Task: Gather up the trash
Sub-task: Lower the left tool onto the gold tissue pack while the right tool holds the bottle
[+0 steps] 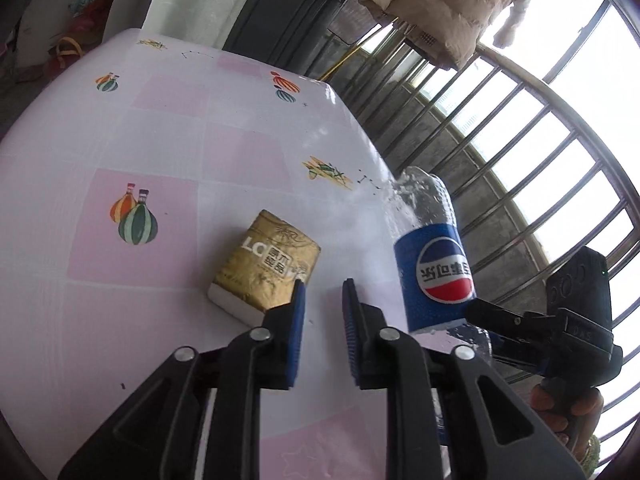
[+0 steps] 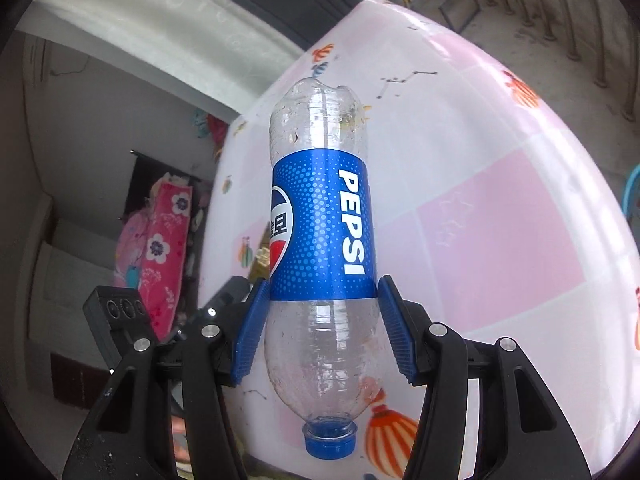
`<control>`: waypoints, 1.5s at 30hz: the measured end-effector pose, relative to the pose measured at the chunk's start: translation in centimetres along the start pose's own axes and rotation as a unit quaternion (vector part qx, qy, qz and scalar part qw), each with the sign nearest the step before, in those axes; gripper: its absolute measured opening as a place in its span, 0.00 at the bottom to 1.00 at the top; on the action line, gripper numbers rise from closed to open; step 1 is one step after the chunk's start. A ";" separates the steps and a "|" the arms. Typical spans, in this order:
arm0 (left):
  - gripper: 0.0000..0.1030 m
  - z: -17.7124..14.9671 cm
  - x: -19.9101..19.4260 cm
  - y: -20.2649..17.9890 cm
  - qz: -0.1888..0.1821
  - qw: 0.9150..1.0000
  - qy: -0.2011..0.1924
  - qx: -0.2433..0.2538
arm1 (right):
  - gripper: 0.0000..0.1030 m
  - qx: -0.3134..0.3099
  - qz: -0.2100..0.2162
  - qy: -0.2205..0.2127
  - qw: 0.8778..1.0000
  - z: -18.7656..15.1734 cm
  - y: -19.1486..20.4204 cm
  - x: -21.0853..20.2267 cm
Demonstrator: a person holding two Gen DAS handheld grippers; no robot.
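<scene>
An empty clear Pepsi bottle (image 2: 322, 236) with a blue label and blue cap is clamped across its middle by my right gripper (image 2: 323, 282). Its cap points back toward the camera and it hangs above the table. The left wrist view shows the same bottle (image 1: 434, 276) at the right, over the table's edge. A gold tissue pack (image 1: 266, 264) lies on the pink-and-white tablecloth (image 1: 160, 140). My left gripper (image 1: 324, 286) hovers just to the right of the pack, jaws apart with nothing between them. Its left fingertip (image 1: 299, 292) overlaps the pack's near corner.
The table's far and right edges drop off toward a barred window (image 1: 500, 140). A beige padded coat (image 1: 440, 0) hangs above and a dark cabinet (image 1: 280, 8) stands behind. Pink floral bedding (image 2: 160, 240) lies beyond the table. A hand (image 1: 560, 412) grips the right gripper's handle.
</scene>
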State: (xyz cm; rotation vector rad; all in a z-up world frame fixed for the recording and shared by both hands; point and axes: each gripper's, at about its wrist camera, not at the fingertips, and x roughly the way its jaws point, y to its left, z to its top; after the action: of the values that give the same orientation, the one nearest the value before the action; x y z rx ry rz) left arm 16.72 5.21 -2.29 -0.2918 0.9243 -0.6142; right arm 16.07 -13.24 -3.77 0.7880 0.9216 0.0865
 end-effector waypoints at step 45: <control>0.95 -8.9 -2.3 -1.0 0.164 0.981 0.068 0.074 | 0.55 -0.017 -0.007 0.062 0.998 -2.5 -2.0 -1.7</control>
State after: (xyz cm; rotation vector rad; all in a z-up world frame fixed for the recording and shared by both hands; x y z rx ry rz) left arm 8.08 6.01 -5.47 0.0374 1.0258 -0.3976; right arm 12.68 -13.93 -4.75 0.7511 1.0411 0.1390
